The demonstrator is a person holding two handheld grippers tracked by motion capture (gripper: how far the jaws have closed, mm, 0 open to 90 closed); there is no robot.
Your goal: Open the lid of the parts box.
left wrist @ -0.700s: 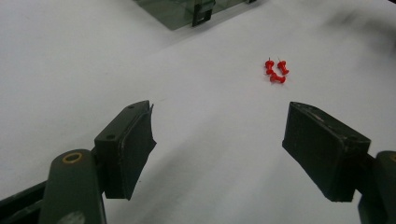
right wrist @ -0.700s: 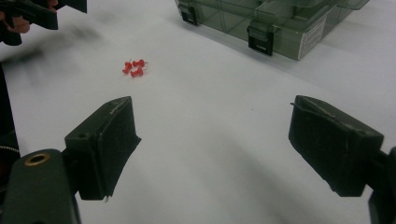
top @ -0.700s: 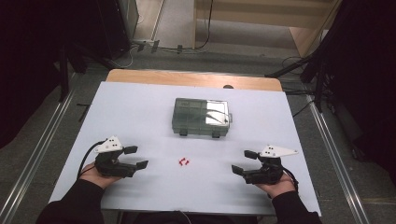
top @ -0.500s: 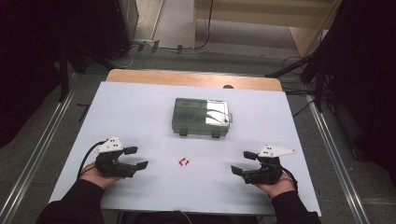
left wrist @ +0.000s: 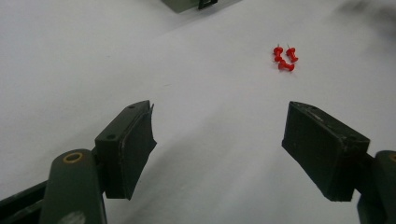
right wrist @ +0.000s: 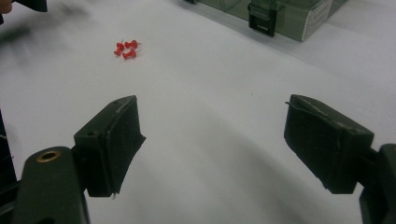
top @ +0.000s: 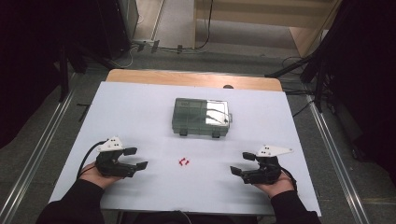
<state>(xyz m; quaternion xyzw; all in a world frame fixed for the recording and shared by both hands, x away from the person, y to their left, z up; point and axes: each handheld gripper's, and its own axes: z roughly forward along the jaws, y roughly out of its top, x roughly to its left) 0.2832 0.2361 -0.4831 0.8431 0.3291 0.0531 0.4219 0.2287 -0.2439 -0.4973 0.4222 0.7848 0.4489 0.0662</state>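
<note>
Three red pushpins (top: 184,162) lying mid-bench (top: 140,107), left tongs (top: 137,158) being held wide at nine o'clock, right tongs (top: 240,164) being held wide at three o'clock, nothing being gripped.

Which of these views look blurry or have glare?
High view: sharp, with white glare on the clear box lid. Left gripper view: red pushpins crisp, top right corner smeared. Right gripper view: jaws sharp, the left gripper at top left blurred.
</note>
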